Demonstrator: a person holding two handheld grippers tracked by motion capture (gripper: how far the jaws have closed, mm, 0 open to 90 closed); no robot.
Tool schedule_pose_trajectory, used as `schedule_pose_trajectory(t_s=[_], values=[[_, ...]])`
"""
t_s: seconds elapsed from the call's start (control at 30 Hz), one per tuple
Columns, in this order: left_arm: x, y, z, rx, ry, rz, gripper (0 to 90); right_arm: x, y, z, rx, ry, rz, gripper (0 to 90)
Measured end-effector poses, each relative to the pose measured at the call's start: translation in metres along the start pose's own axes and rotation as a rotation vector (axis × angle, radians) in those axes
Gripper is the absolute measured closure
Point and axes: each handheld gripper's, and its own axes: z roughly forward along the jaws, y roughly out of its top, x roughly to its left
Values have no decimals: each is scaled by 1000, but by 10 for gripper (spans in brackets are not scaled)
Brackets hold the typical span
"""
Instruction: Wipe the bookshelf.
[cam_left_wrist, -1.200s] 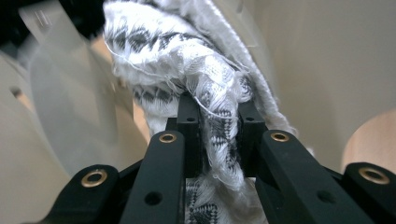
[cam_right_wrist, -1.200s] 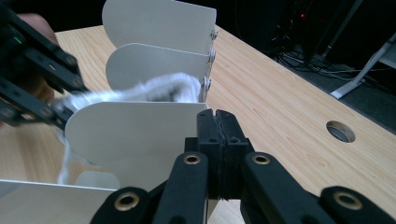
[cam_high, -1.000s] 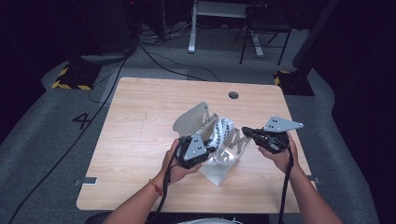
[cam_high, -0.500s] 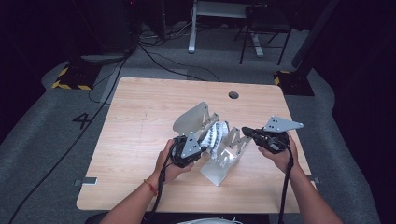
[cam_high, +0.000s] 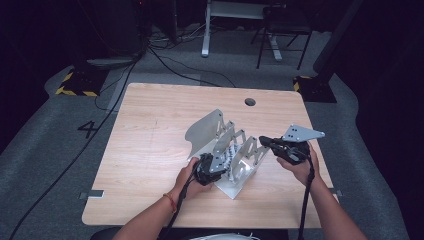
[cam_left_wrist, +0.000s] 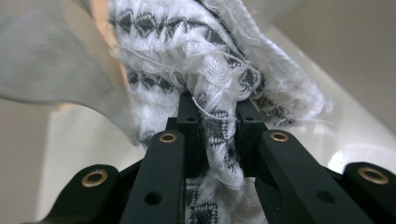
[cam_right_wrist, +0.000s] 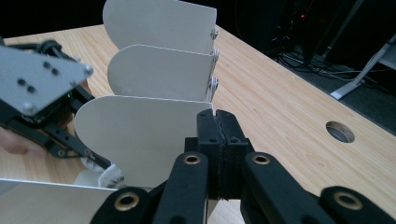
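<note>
The metal divider rack (cam_high: 235, 155) stood on the wooden table (cam_high: 150, 140), right of centre. The left gripper (cam_high: 212, 167), at the rack's 8 o'clock, was clamped on a white cloth with black pattern (cam_left_wrist: 205, 84) bunched between two divider plates. The right gripper (cam_high: 264, 141), at the rack's 3 o'clock, had its jaws fully closed, pinching the edge of the nearest divider plate (cam_right_wrist: 140, 135).
</note>
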Motion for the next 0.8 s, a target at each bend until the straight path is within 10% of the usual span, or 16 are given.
schedule_pose_trajectory(t_s=[0.57, 0.8], values=[[5, 36, -59, -318, 21, -13, 774, 0, 0, 0, 0, -1, 0, 898], [3, 32, -53, -279, 22, -12, 774, 0, 0, 1, 0, -1, 1, 899]])
